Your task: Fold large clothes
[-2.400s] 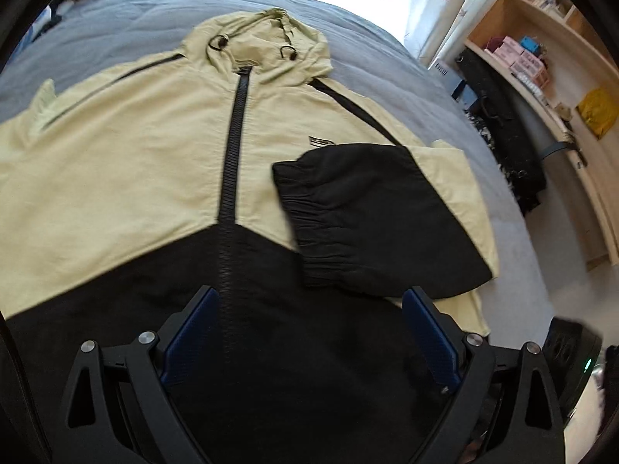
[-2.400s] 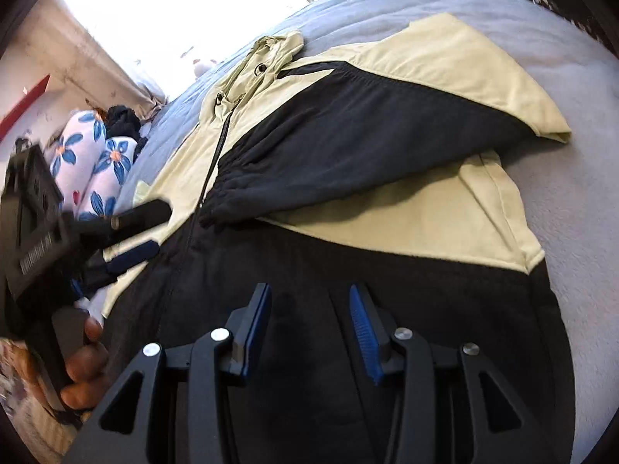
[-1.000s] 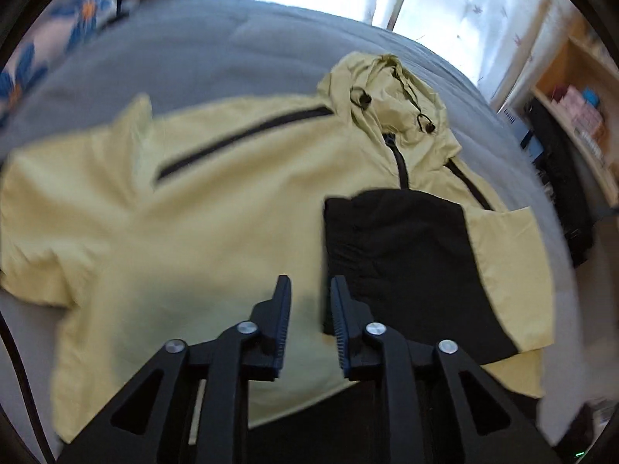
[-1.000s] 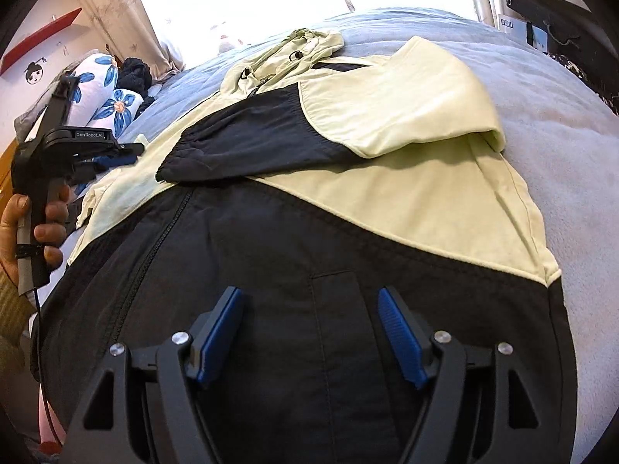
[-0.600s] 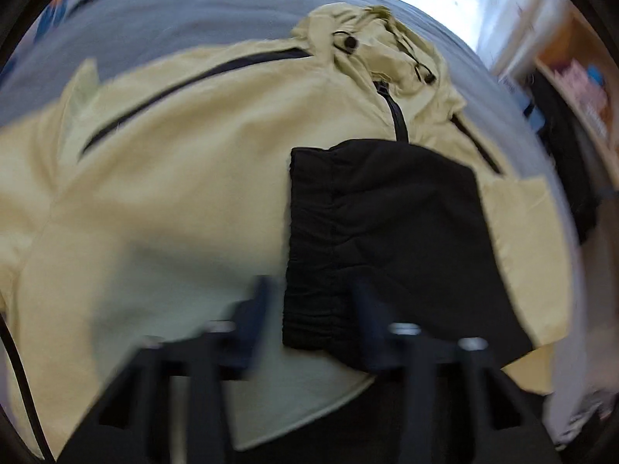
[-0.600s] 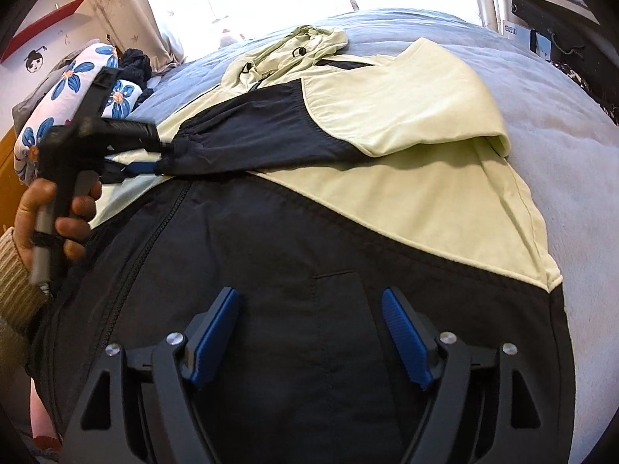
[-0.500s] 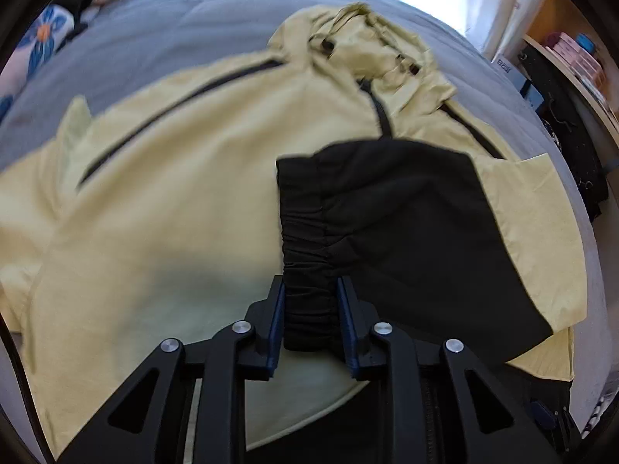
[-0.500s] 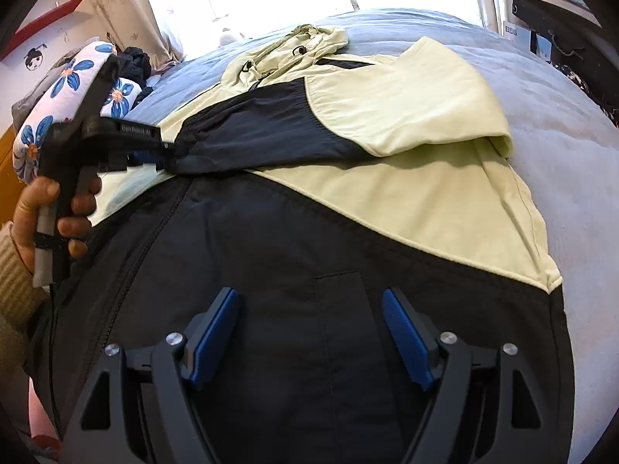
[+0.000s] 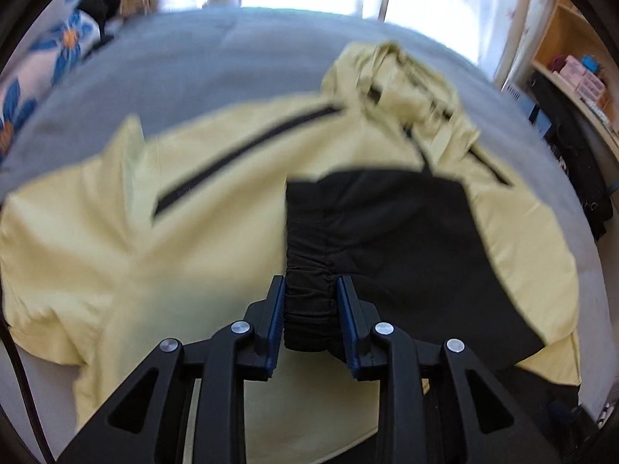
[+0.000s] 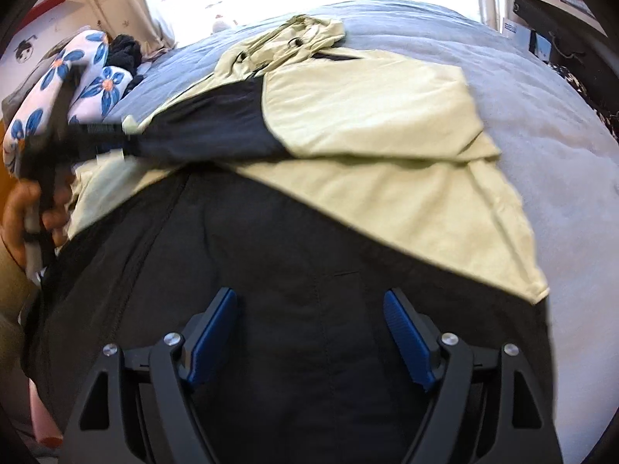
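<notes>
1. One grey bed (image 9: 240,58) carries everything; its cover looks soft and slightly fuzzy. Bright curtained windows stand beyond it, a blue-flowered pillow (image 10: 81,77) lies at its far left, and wooden shelves (image 9: 576,73) with small boxes line the right wall.
2. The jacket (image 9: 116,232) lies spread flat on the bed, front up, its long axis running from the black hem near the cameras to the crumpled hood (image 9: 390,77) at the far end, toward the windows.
3. Its upper half is pale yellow-green thin woven cloth, lightly creased; the lower body is black, with a black zipper down the middle and black shoulder stripes.
4. One sleeve is folded across the chest, yellow at the shoulder and black toward the gathered elastic cuff (image 9: 309,297).
5. The left gripper (image 9: 311,309) holds that cuff pinched between its blue ribbed pads; its jaws have just been opening slightly, the cuff between them.
6. The right gripper (image 10: 309,332) hovers over the black lower panel with jaws spread wide, gripping nothing.
7. A hand (image 10: 23,216) holds the left gripper's handle.
</notes>
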